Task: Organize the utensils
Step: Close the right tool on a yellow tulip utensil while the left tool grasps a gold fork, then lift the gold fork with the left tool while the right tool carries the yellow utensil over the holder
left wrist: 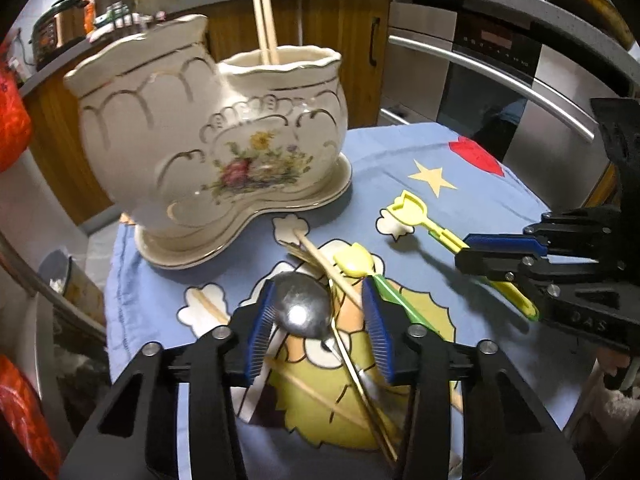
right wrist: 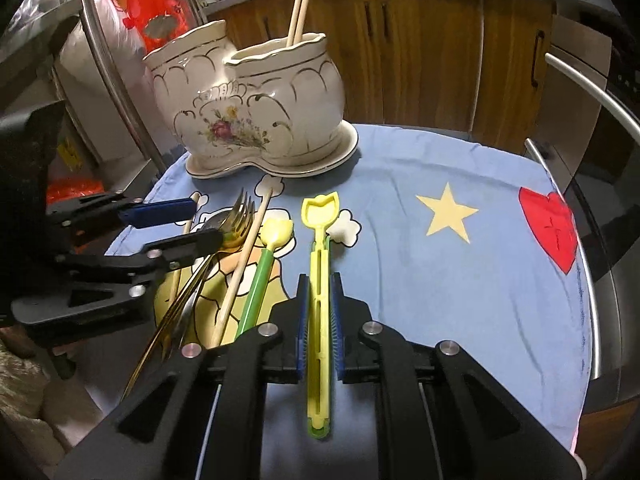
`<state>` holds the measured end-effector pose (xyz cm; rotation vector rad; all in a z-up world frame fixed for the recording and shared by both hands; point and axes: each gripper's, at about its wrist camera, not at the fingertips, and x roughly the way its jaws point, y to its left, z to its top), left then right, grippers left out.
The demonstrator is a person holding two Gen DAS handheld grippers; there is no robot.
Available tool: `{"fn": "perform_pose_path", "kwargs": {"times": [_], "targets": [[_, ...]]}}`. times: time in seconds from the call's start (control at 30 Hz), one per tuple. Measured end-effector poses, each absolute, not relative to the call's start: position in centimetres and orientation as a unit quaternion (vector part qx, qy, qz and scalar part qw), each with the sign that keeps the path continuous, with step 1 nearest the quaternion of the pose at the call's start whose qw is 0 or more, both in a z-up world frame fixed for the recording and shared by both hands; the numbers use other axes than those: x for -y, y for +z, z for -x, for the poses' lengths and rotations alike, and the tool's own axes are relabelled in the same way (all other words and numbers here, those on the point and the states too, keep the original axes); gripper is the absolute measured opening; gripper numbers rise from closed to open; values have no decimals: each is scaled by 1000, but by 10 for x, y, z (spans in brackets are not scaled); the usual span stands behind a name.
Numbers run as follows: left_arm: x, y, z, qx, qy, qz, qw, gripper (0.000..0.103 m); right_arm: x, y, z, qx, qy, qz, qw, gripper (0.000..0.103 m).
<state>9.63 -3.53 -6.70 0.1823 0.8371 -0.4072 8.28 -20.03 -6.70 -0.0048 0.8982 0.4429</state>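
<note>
A cream ceramic double-pot utensil holder with gold trim and a painted flower spray (left wrist: pixel 212 132) stands on its matching saucer (left wrist: pixel 240 236) at the far side of my blue cartoon-print cloth (right wrist: pixel 440 240). Its right-hand compartment holds two pale wooden chopsticks (left wrist: pixel 265 20), upright and leaning slightly. I cannot see into the left-hand compartment from either camera.

My right gripper (right wrist: pixel 319 292) is clenched on a yellow plastic utensil with a tulip-shaped head (right wrist: pixel 319 248). Both blue pads press its slotted handle, and the head points away from me toward the holder. The handle's rear end runs back under the gripper body.

My left gripper (left wrist: pixel 318 312) hangs low over the loose pile near the cloth's front edge. Its jaws are partly apart, and between them sit the round bowl of a silver metal spoon (left wrist: pixel 300 308) and the shaft of a loose wooden chopstick (left wrist: pixel 328 268). The left pad lies right against the spoon bowl; I cannot tell whether the pads actually pinch anything.

Just beside the right pad lies a green-handled utensil with a yellow tulip head (left wrist: pixel 356 264). A gold-coloured metal fork (right wrist: pixel 236 220) lies in the same pile, its tines pointing toward the holder, and another pale chopstick (left wrist: pixel 208 306) lies flat on the cloth left of the gripper.
</note>
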Motion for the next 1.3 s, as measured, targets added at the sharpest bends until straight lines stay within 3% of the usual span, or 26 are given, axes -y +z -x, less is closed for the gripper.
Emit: {"fn": "perform_pose_path", "kwargs": {"times": [0.13, 0.37, 1.3], "targets": [[42, -71, -104, -410, -198, -91, 886, 23, 202, -69, -80, -428, 214, 0, 878, 10], [51, -78, -106, -406, -200, -111, 885, 8, 205, -69, -77, -422, 215, -14, 880, 10], [-1, 12, -34, -257, -233, -34, 937, 4, 220, -24, -59, -337, 219, -33, 915, 10]]}}
